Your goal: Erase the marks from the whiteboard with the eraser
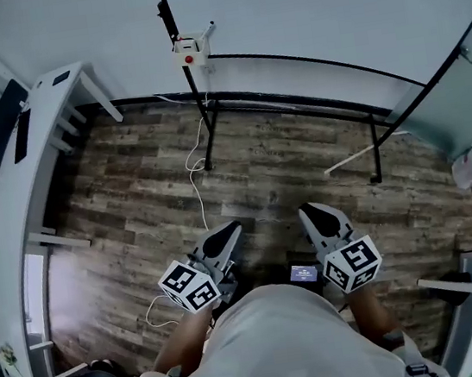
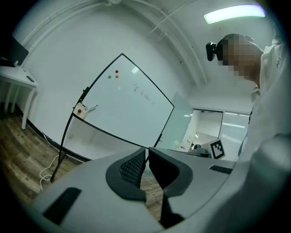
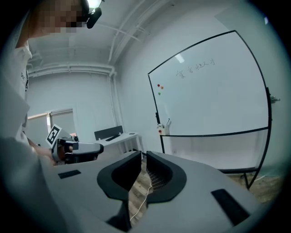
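Right gripper view: a small white block eraser with a red spot [image 3: 162, 130] is seen on the left frame of the black-framed whiteboard [image 3: 213, 91], well ahead of both tongs, below handwritten marks [image 3: 195, 69]. The right gripper [image 3: 144, 154] and left gripper [image 2: 147, 150] are closed on nothing. The eraser is judged light and rigid, best pinched across its narrow sides.

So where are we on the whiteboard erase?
Nothing done: handwritten marks sit on the white, black-framed whiteboard. In hand: nothing; left gripper and right gripper are shut, empty, away from the board. Left: fetch the small white red-dotted block on its frame, possibly the eraser, wipe.
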`<state>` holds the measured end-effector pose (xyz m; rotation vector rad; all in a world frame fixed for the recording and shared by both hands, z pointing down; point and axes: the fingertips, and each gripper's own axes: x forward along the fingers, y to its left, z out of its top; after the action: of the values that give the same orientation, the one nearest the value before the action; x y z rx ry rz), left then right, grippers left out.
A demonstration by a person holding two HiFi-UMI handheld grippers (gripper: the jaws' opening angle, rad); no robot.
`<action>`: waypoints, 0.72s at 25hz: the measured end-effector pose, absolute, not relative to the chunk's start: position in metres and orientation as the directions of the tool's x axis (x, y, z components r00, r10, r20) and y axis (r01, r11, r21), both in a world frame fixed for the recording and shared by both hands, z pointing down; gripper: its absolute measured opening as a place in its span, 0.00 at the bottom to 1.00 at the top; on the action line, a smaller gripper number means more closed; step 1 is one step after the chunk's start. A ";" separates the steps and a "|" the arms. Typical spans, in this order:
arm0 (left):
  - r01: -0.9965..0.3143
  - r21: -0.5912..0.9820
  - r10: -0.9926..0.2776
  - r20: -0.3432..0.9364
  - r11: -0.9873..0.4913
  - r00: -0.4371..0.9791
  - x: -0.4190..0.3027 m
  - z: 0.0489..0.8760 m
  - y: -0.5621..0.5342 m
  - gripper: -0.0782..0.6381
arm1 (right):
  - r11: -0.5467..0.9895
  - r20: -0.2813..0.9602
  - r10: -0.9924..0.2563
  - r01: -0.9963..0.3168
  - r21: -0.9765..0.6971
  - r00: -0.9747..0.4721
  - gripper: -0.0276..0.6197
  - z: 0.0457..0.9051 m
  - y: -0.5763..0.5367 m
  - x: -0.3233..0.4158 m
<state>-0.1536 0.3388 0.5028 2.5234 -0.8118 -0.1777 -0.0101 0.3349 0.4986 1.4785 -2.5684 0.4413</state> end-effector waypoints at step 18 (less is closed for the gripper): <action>-0.557 0.488 -0.621 0.040 -0.672 0.783 -0.170 0.511 0.261 0.12 | 0.463 0.273 -0.833 -0.876 -0.131 -0.481 0.22 0.508 0.243 -0.020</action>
<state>-0.1695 0.2611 0.5106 2.4902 -0.8817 -0.1770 -0.0201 0.2434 0.5078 1.4970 -2.5379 0.3791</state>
